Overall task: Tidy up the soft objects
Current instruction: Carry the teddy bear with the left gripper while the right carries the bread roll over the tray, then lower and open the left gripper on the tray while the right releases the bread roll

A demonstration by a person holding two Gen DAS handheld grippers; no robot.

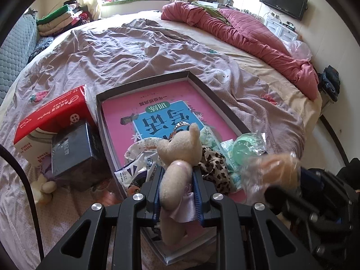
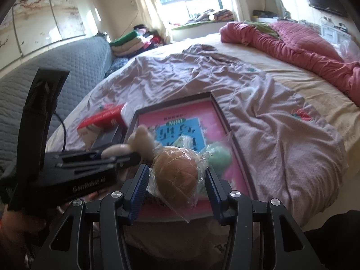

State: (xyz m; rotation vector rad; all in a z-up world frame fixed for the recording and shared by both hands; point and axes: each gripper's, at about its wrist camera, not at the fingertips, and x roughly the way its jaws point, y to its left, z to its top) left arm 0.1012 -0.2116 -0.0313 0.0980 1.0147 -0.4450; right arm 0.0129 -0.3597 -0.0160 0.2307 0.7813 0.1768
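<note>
Two grippers, two risks. Left wrist view: the left gripper pinches a plush toy by a limb over the near end of the box, which is already crowded there; released here, it may roll out over the rim. Right wrist view: the right gripper stands fairly wide around a bagged bun; contact is unclear, and slick plastic could slip.

A home bedroom; bed, pink quilt, wall television
</note>
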